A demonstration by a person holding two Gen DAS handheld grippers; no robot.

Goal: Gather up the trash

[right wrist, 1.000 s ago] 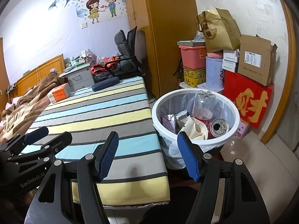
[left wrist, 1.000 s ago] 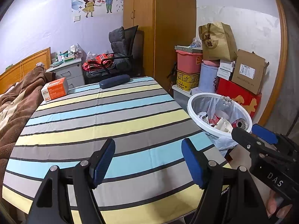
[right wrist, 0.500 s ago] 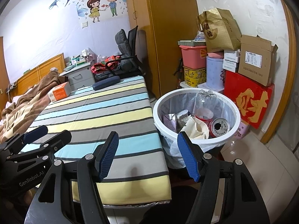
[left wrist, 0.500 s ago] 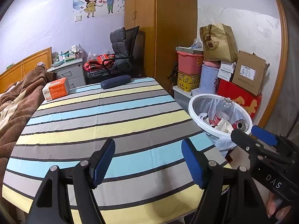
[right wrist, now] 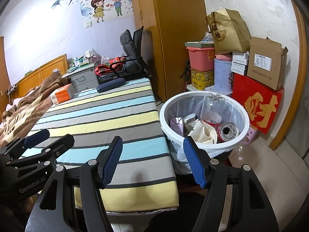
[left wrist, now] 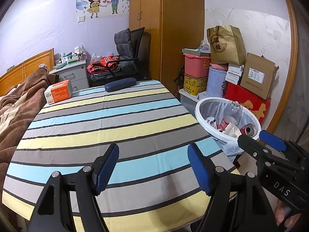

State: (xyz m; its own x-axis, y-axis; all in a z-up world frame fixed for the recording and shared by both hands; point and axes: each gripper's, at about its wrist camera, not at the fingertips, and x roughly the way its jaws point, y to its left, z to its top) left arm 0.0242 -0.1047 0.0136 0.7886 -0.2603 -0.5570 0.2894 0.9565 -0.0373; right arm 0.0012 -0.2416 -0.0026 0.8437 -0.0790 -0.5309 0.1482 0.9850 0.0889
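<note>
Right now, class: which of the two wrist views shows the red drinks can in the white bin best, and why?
The right wrist view. There the red can lies near and large inside the white bin, its opened top facing the camera. In the left wrist view the can is smaller, off to the side, just beyond the right gripper.

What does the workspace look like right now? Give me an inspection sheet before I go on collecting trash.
Surface: striped tablecloth, mostly bare.
Job's things: white trash bin beside the table, lined with a bag, holding a clear plastic bottle, a red can, crumpled paper and a small carton.
Clutter: orange box and dark blue case at the table's far end.
Grippers: left gripper and right gripper both open, empty.
Cables: nothing seen near the table.
Surroundings: wooden wardrobe, stacked boxes, brown blanket.
</note>
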